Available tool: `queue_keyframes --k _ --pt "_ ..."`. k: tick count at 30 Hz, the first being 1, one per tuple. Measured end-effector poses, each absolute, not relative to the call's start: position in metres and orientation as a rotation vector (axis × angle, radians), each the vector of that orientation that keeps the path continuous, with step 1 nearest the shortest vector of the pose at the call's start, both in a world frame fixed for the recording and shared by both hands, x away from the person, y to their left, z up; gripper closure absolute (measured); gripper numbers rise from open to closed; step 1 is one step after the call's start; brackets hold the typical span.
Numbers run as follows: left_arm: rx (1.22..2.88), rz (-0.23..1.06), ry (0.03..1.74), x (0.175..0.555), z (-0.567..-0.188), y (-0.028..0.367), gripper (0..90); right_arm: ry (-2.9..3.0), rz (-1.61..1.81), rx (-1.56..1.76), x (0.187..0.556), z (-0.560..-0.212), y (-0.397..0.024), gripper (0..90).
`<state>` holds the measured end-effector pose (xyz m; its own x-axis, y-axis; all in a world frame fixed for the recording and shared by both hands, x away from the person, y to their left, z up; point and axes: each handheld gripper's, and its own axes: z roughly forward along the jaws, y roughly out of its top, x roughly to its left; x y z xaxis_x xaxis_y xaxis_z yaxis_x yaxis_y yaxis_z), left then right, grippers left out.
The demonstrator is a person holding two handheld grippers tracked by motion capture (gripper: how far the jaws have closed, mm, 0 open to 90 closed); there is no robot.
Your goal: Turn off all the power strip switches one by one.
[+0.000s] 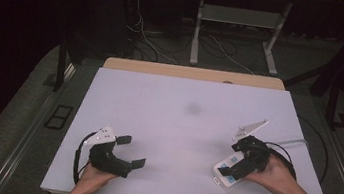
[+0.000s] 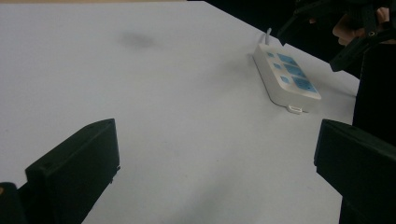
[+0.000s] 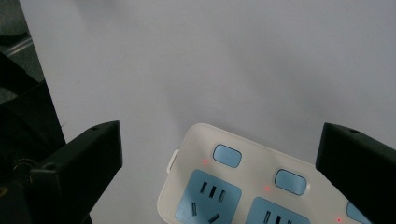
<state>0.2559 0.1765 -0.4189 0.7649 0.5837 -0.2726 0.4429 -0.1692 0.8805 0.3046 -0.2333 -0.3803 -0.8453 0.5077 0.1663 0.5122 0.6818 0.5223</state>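
Observation:
A white power strip (image 1: 223, 170) with blue sockets and blue buttons lies flat near the front right of the white table (image 1: 181, 123). My right gripper (image 1: 234, 169) hovers right over it, open. In the right gripper view the strip (image 3: 243, 186) sits low between the wide-apart jaws of that gripper (image 3: 215, 149), small red lights lit beside its buttons. My left gripper (image 1: 131, 151) rests at the front left, open and holding nothing. In the left gripper view the strip (image 2: 287, 77) lies far off beyond the open left gripper (image 2: 215, 149), with the other hand above it.
A faint dark smudge (image 1: 192, 108) marks the table's middle. The strip's white cable (image 1: 291, 142) runs off to the right edge. A wooden strip (image 1: 193, 73) borders the far edge. Beyond it are metal desk legs (image 1: 197, 30) and loose cables (image 1: 147, 38) on the floor.

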Motion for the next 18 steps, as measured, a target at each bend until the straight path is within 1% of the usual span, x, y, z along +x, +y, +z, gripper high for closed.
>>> queue_keyframes --k 3,4,6,7,8,9,10,12,13,18 --pt "1.809 0.149 0.797 0.256 -0.419 0.176 0.0 -2.900 -0.856 -0.828 0.305 -0.378 -0.229 0.9" --pt "1.811 0.149 0.795 0.256 -0.420 0.176 0.0 -2.907 -0.846 -0.812 0.306 -0.378 -0.228 4.3" --pt "1.813 0.151 0.795 0.257 -0.420 0.175 0.0 -2.924 -0.819 -0.792 0.306 -0.377 -0.225 5.0" --pt "1.813 0.152 0.795 0.257 -0.420 0.175 0.0 -2.939 -0.801 -0.787 0.306 -0.376 -0.224 8.5" --pt "1.813 0.151 0.795 0.257 -0.420 0.175 0.0 -2.956 -0.790 -0.785 0.307 -0.376 -0.223 14.3" --pt "1.812 0.151 0.796 0.257 -0.420 0.176 0.0 -2.955 -0.787 -0.779 0.308 -0.376 -0.223 15.5" --pt "1.813 0.152 0.796 0.257 -0.420 0.176 0.0 -2.955 -0.776 -0.781 0.309 -0.376 -0.222 19.1" --pt "1.813 0.152 0.797 0.257 -0.420 0.176 0.0 -2.946 -0.771 -0.784 0.311 -0.375 -0.222 31.0" --pt "1.813 0.153 0.797 0.257 -0.420 0.176 0.0 -2.935 -0.770 -0.783 0.312 -0.376 -0.223 35.2" --pt "1.815 0.153 0.796 0.257 -0.420 0.176 0.0 -2.882 -0.747 -0.813 0.317 -0.378 -0.226 49.4"
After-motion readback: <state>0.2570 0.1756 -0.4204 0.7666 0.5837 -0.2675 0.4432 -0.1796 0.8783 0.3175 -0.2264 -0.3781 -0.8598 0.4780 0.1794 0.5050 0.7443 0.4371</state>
